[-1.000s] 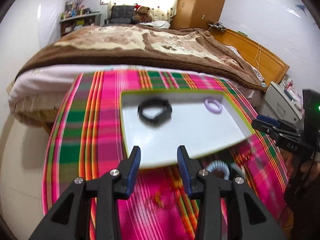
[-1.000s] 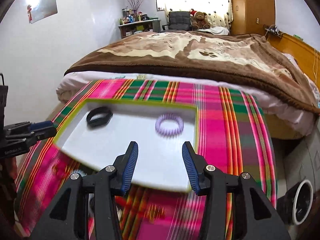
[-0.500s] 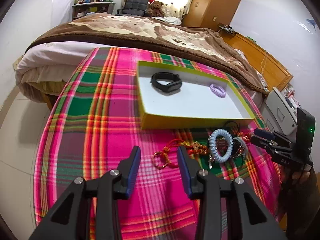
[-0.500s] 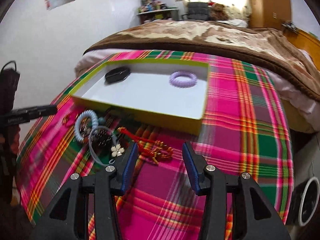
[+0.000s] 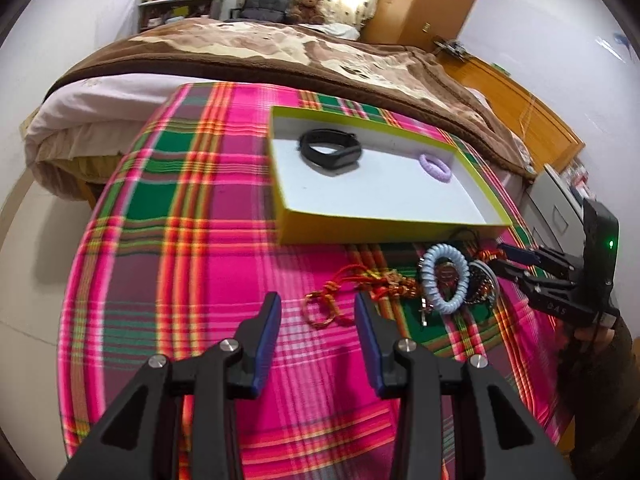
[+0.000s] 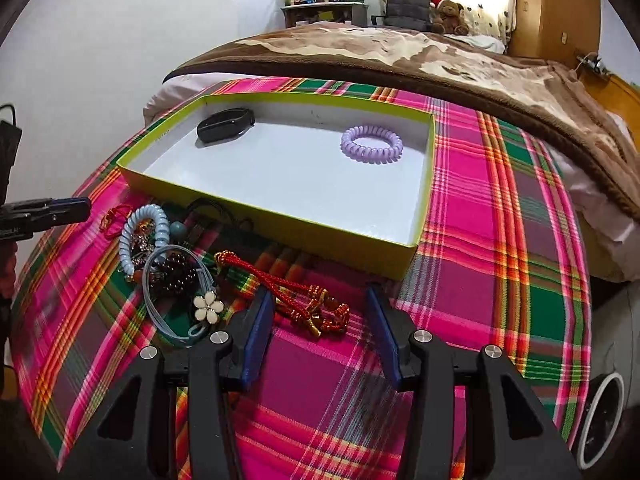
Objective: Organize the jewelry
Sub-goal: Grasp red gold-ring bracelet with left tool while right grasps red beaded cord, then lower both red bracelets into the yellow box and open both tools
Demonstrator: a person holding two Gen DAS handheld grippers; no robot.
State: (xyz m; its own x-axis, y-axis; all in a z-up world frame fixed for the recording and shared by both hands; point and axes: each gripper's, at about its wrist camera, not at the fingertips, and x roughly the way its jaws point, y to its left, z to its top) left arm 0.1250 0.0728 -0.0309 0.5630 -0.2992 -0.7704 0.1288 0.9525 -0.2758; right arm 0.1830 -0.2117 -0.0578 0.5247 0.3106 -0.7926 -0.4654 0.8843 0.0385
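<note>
Fingers of the right gripper (image 6: 320,312) are closing around the red cord bracelet (image 6: 308,304) on the plaid cloth (image 6: 500,280), not yet pinching it, while the left gripper (image 5: 318,312) hovers half open and empty nearby. Left of the bracelet lies a tangled pile with a blue coil band (image 6: 138,236). Beyond, the yellow-rimmed tray (image 6: 424,204) holds a black wristband (image 6: 226,124) and purple coil (image 6: 372,145); the pick-up seems underway, needing a firm pinch, then a lift into the tray.
</note>
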